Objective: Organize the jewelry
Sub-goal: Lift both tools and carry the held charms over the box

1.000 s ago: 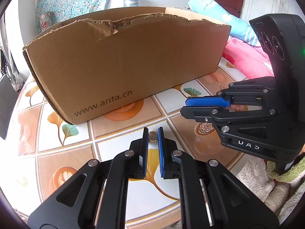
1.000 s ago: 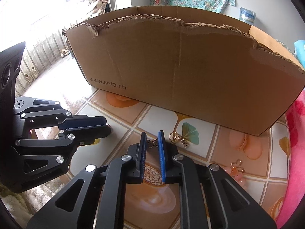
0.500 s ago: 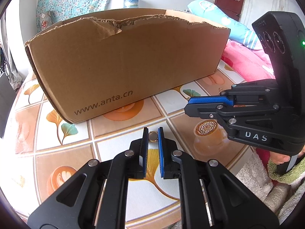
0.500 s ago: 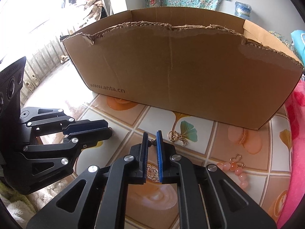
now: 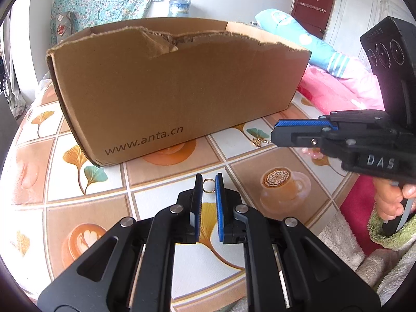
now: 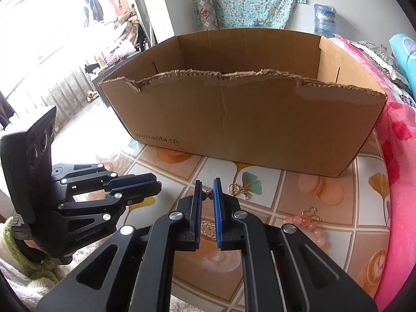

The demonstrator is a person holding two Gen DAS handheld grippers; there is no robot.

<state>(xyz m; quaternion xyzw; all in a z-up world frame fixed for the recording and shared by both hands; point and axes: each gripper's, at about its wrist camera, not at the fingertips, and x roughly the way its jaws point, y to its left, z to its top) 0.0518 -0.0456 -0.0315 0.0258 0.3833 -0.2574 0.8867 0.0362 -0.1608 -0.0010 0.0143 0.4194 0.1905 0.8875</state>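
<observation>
Left wrist view: the left gripper [image 5: 208, 182] has its jaws narrowed on a small gold ring [image 5: 208, 185] above the desk [image 5: 85, 208], whose cloth is printed with ginkgo leaves and coffee cups. A torn cardboard box [image 5: 176, 96] stands at the far side, a pink blanket [image 5: 343, 91] to the right.

Right wrist view: the right gripper [image 6: 207, 186] has its jaws nipped on a dark charm [image 6: 207, 195]. A gold keyring [image 6: 238, 189] and a pink bead bracelet [image 6: 309, 223] lie on the desk to its right. Floral fabric [image 6: 247, 0] hangs on the far wall.
</observation>
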